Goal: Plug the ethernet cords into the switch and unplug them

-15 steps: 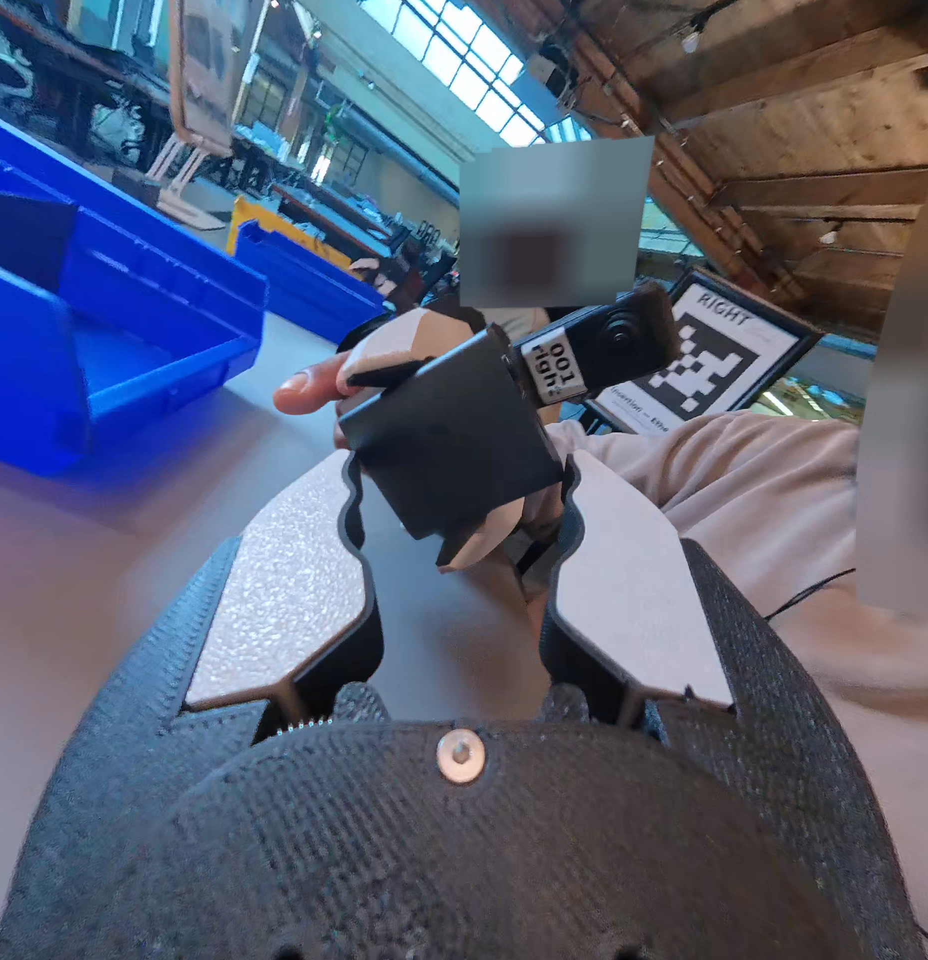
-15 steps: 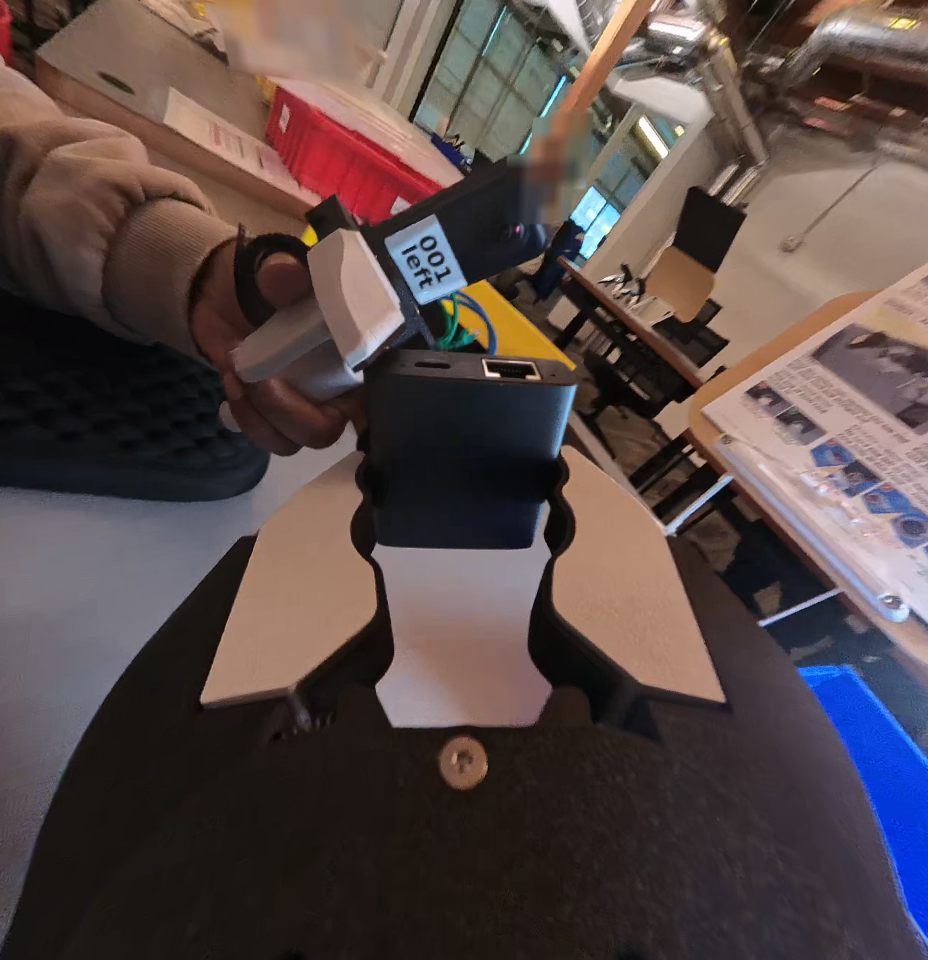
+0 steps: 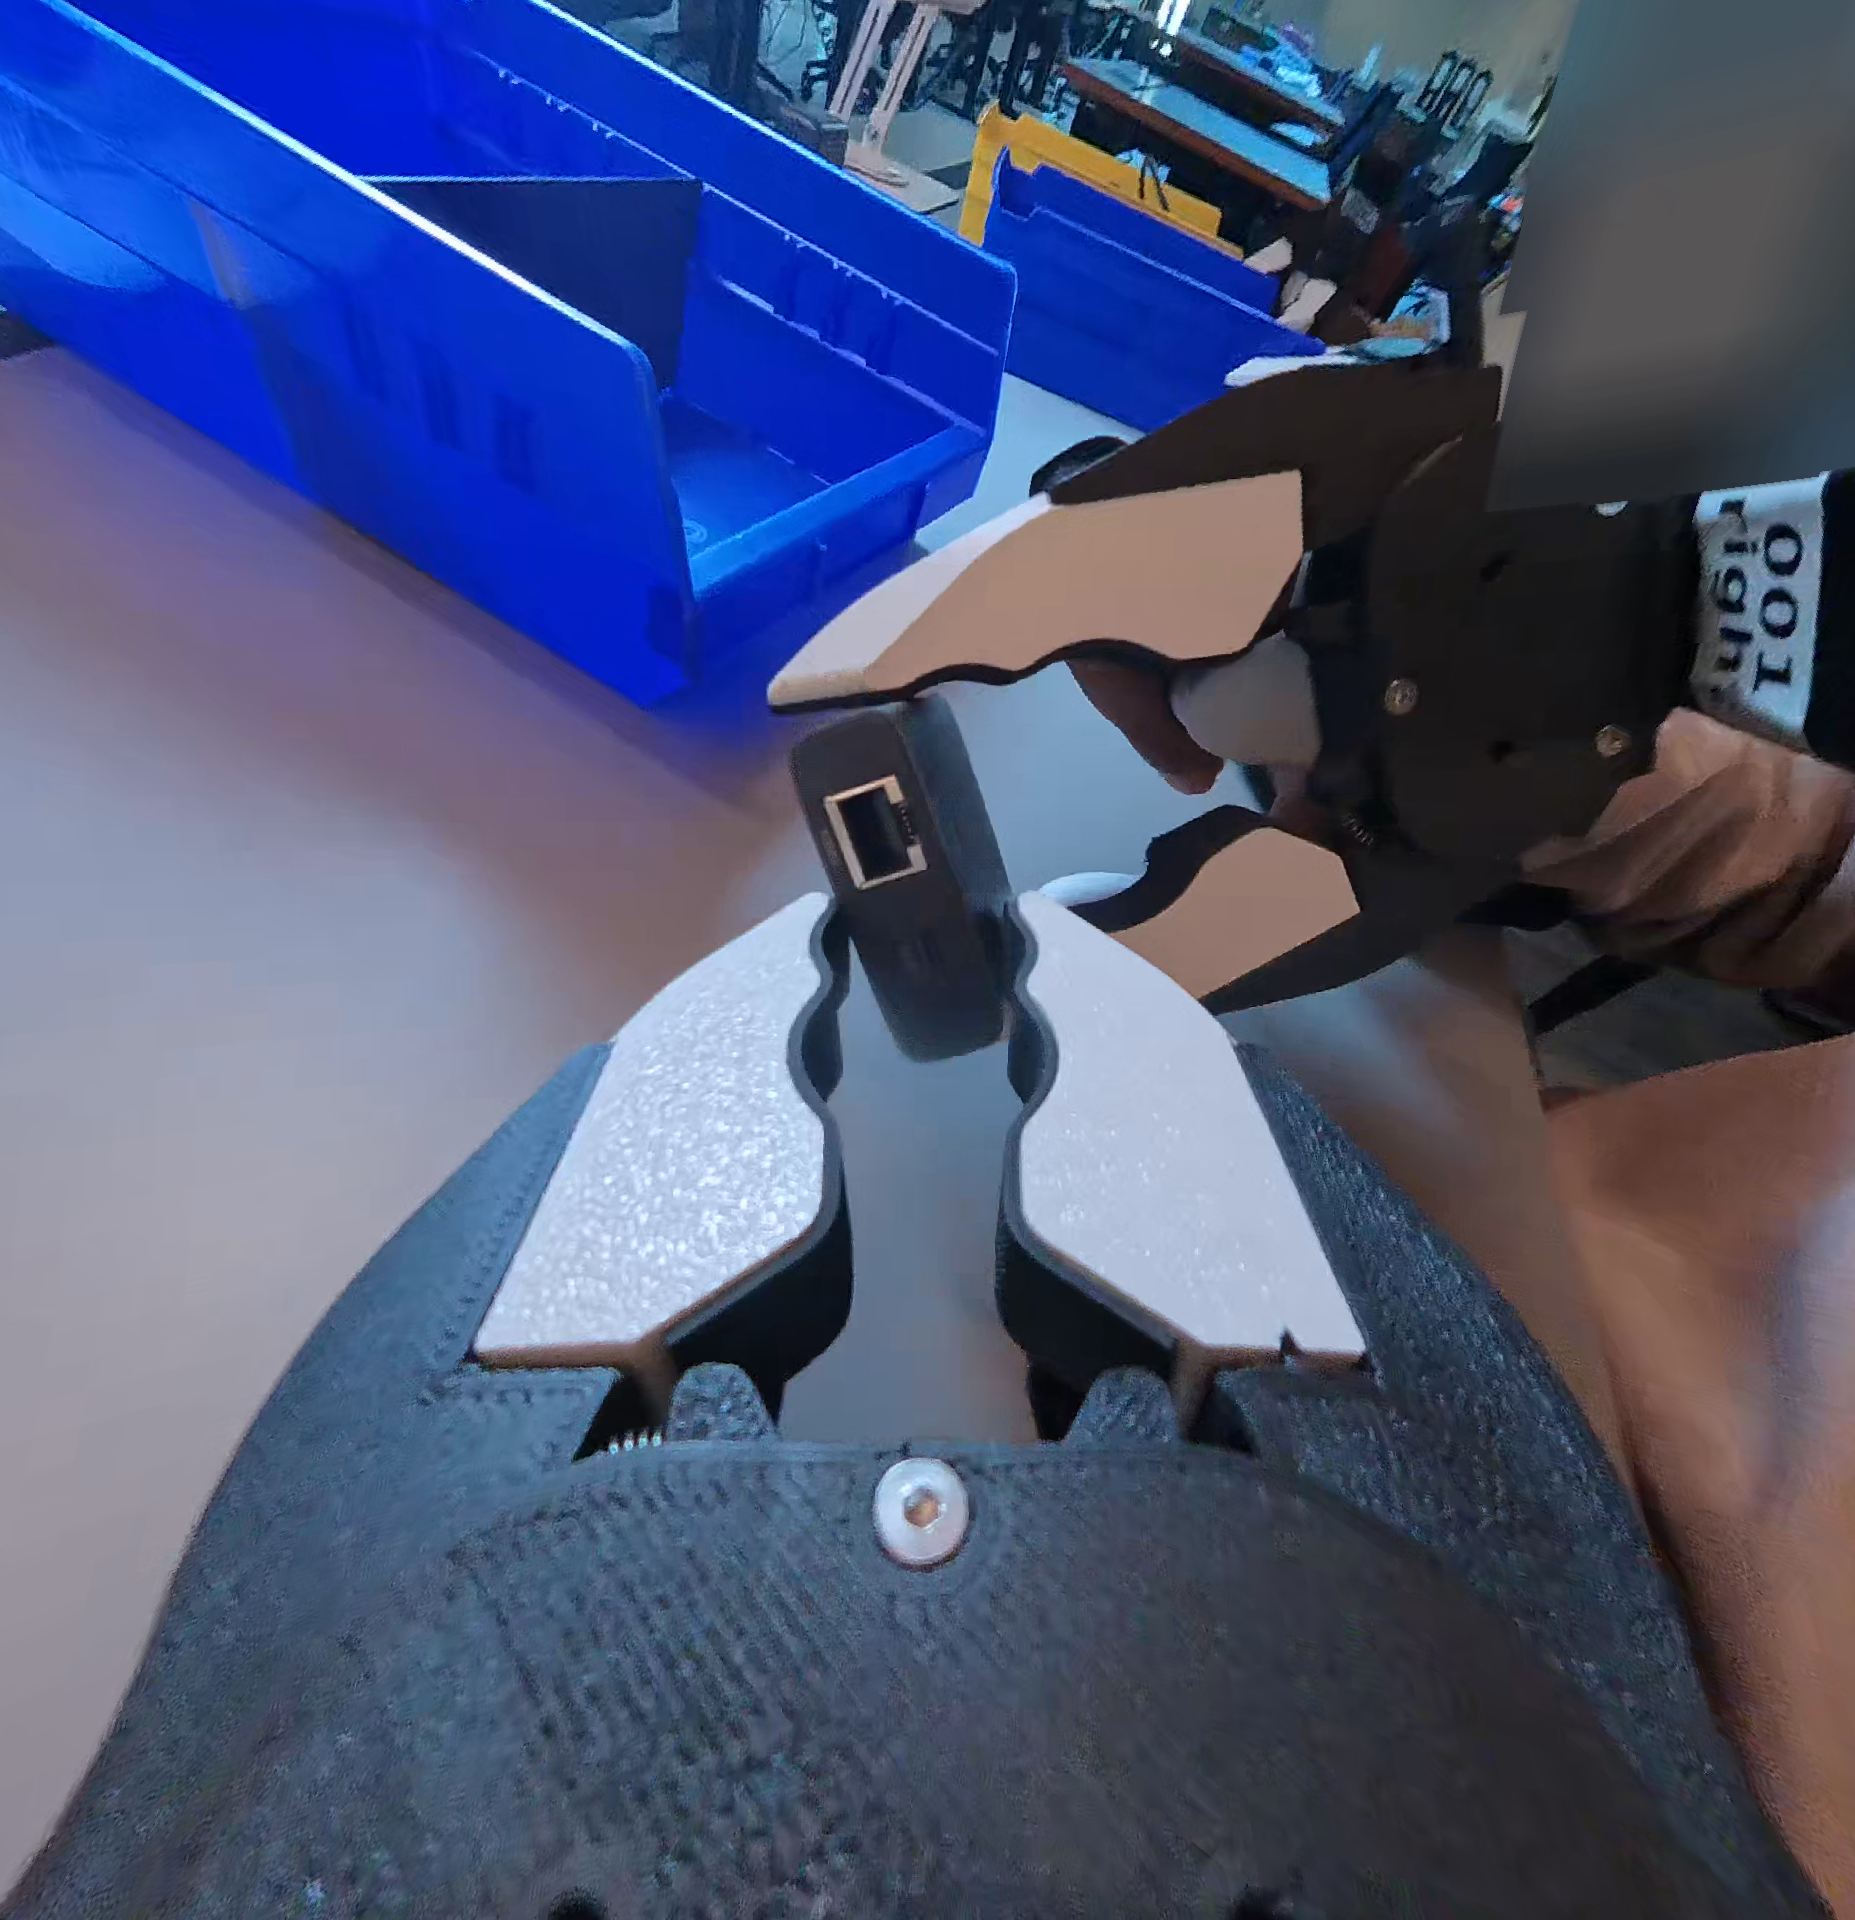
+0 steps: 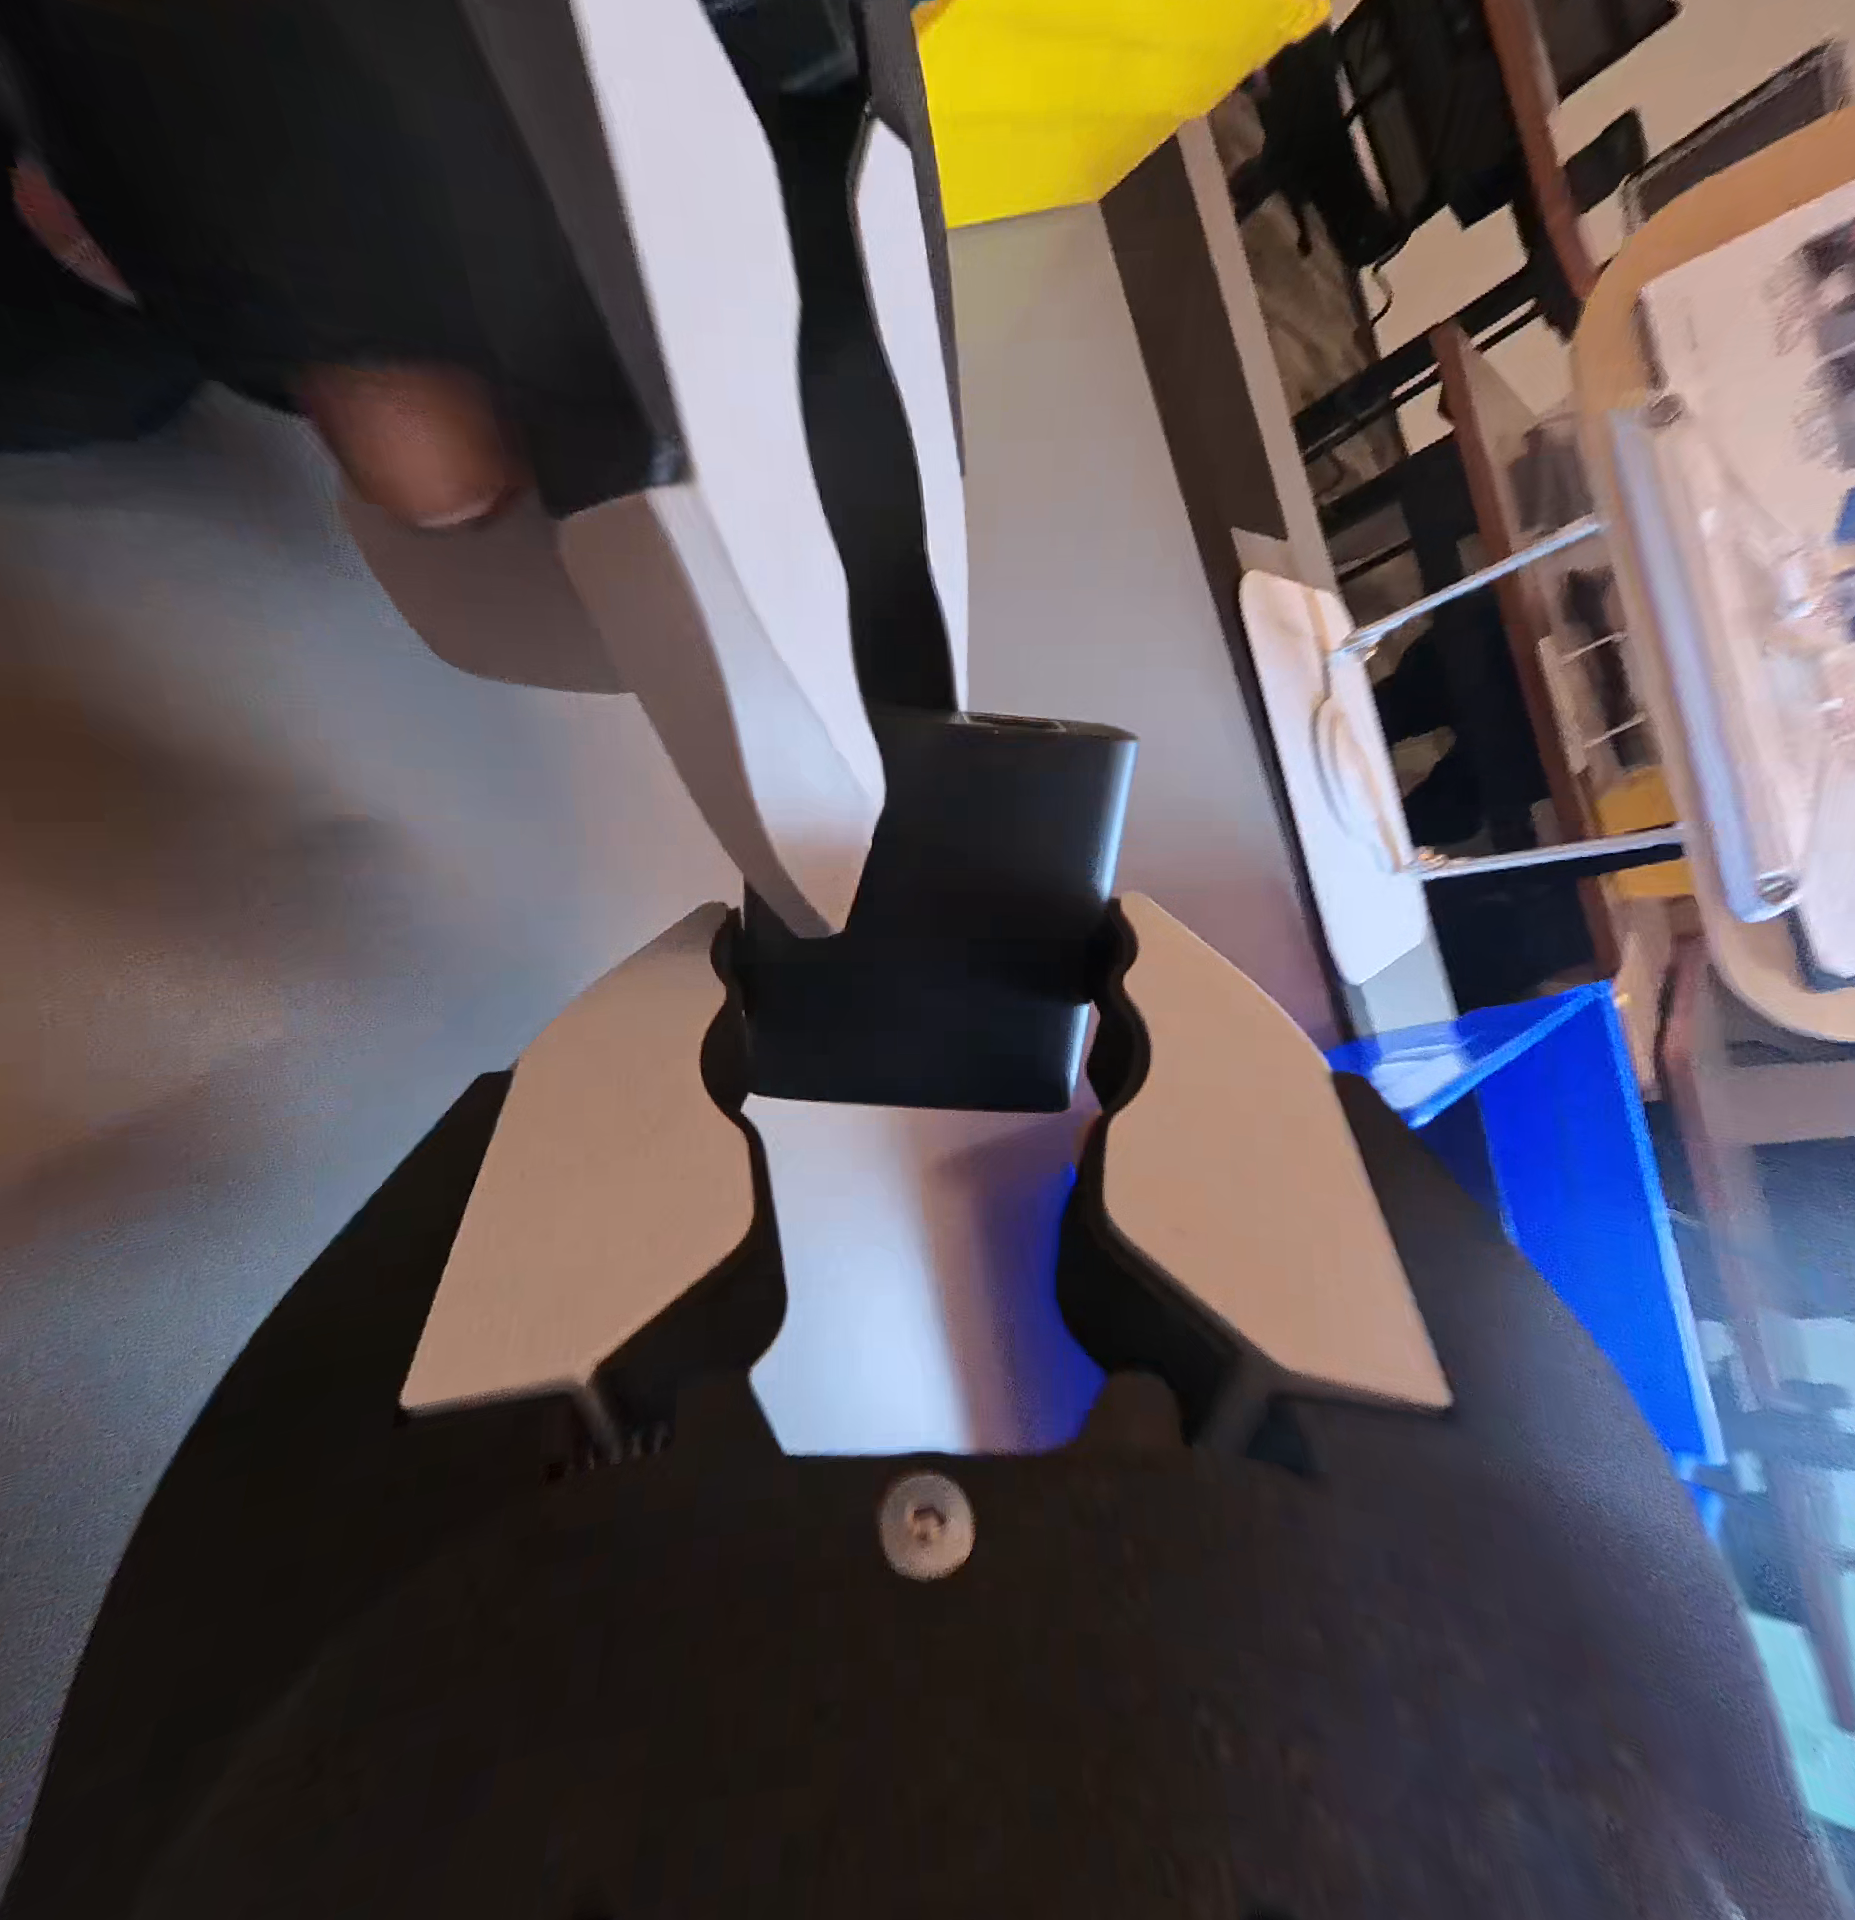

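Grey table [image 3: 279,935] | both claws now pinch switch [image 3: 902,894]: left claw [image 3: 918,935] joined right claw [image 4: 918,966]

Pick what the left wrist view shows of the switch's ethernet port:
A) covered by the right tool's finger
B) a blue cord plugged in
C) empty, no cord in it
C: the switch turns its ethernet port toward the camera, open and bare, with no plug or cord in it.
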The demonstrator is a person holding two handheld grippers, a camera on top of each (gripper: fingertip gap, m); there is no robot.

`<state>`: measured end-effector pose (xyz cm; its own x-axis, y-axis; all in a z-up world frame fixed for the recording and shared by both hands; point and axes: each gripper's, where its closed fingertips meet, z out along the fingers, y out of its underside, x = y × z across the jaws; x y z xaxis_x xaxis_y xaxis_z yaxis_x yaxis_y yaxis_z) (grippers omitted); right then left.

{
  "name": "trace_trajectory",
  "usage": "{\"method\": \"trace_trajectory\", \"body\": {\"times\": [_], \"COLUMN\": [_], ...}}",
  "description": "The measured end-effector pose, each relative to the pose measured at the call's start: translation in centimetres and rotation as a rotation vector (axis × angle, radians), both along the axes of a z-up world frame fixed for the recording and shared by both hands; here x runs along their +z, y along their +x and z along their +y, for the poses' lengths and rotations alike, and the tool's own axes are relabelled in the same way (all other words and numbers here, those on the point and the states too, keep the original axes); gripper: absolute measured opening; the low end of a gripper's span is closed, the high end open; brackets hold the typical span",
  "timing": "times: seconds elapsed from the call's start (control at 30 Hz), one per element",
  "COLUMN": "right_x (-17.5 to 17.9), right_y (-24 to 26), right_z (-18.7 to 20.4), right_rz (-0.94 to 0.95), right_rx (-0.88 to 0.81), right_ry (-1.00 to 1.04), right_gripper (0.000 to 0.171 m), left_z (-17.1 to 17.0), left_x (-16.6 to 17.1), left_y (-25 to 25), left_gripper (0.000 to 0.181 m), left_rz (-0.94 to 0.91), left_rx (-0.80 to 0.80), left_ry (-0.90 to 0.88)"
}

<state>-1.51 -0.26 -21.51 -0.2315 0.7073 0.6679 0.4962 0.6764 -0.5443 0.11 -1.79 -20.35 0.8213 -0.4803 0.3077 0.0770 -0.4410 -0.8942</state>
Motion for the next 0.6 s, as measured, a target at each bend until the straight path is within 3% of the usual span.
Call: {"method": "trace_trajectory", "body": {"times": [0.2, 0.33, 0.47, 0.6], "right_x": [4.3, 4.6, 4.5, 5.0], "right_y": [0.7, 1.0, 0.0, -0.4], "right_z": [-0.4, -0.1, -0.9, -0.7], "right_rz": [0.251, 0.355, 0.417, 0.468], "right_rx": [0.133, 0.189, 0.227, 0.203], "right_ry": [-0.148, 0.104, 0.501, 0.68], "right_gripper": [0.063, 0.067, 0.065, 0.038], "left_z": [0.0, 0.1, 0.1, -0.2], "left_x": [2.9, 3.5, 3.6, 4.0], "left_y": [-1.4, -2.1, -1.5, -0.9], "left_gripper": [0.021, 0.021, 0.021, 0.022], "left_rz": [-0.493, -0.637, -0.742, -0.805], "left_rx": [0.009, 0.042, 0.057, 0.055], "left_ry": [-0.011, -0.027, -0.071, -0.081]}}
